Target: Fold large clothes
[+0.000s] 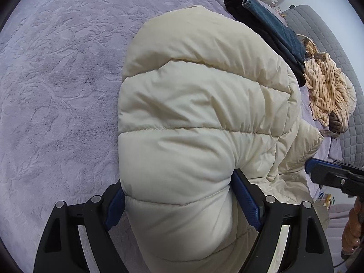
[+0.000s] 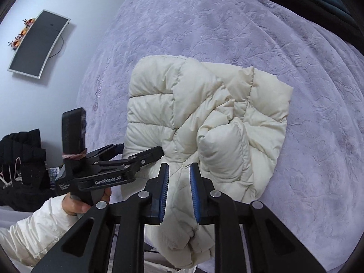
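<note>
My left tongs (image 1: pixel 179 204) are clamped on a fat fold of the cream puffer jacket (image 1: pixel 204 113). My right tongs (image 2: pixel 179 193) hang above it with a narrow gap, gripping nothing. Folded jeans (image 1: pixel 273 27) lie at one o'clock on the lilac bed (image 1: pixel 56 79).

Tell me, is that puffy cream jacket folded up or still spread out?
Partly folded. The cream jacket lies bunched into a compact bundle on the purple bedspread, layers doubled over, a sleeve lumped on top, not yet neat.
</note>
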{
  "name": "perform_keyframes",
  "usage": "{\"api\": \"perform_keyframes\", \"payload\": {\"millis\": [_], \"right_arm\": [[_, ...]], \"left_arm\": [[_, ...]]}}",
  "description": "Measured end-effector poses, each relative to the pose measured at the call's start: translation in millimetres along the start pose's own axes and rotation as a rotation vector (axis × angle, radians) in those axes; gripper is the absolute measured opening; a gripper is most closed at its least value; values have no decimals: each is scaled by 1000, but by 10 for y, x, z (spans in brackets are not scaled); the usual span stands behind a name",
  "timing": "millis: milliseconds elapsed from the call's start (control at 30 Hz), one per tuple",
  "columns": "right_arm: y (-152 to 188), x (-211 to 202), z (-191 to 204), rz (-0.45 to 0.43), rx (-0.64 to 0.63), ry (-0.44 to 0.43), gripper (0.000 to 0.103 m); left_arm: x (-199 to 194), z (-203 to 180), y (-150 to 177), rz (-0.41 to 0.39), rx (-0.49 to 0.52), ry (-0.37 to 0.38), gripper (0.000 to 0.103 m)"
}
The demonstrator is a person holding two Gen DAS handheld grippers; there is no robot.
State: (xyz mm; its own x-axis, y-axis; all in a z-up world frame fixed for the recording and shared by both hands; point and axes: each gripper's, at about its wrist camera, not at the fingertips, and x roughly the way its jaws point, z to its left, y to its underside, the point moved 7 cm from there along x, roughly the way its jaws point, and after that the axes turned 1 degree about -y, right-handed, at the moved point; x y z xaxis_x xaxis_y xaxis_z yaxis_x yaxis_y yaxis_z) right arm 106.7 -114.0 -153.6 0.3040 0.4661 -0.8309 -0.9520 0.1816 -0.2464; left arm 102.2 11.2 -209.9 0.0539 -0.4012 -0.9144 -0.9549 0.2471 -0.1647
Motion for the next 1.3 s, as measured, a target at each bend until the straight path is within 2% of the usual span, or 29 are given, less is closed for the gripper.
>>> {"api": "perform_keyframes", "payload": {"millis": [133,300,367,500,600,667,833,967,1133,1200,1300], "right_arm": [[-55,83,-132,-5,59,11,20],[37,225,-413,-12,142,103,19],[66,305,-548,-11,188,96,12],[67,415,-698,-17,214,77,12],[62,456,-775,-18,230,47,12],[65,496,-816,-13,233,30,12],[62,357,-761,-3,223,6,12],[133,103,-571,10,176,8,12],[380,-160,-120,19,94,-66,12],[517,-104,6,45,60,-49,12],[706,142,-136,85,29,60,12]], "left_arm": [[-4,-35,11,-7,4,-13,85],[-8,-68,16,-9,10,-29,85],[-74,-79,9,-15,19,-52,85],[-463,-144,-70,-87,65,-76,85],[-771,-282,-256,-150,111,-48,85],[-828,-453,-423,-163,152,-5,85],[-477,-847,-775,-104,248,47,85],[-116,-964,-873,-45,273,9,85],[17,-1024,-877,-51,271,-1,85],[82,-1043,-848,-48,269,-8,85],[188,-1043,-793,-53,276,-16,85]]}}
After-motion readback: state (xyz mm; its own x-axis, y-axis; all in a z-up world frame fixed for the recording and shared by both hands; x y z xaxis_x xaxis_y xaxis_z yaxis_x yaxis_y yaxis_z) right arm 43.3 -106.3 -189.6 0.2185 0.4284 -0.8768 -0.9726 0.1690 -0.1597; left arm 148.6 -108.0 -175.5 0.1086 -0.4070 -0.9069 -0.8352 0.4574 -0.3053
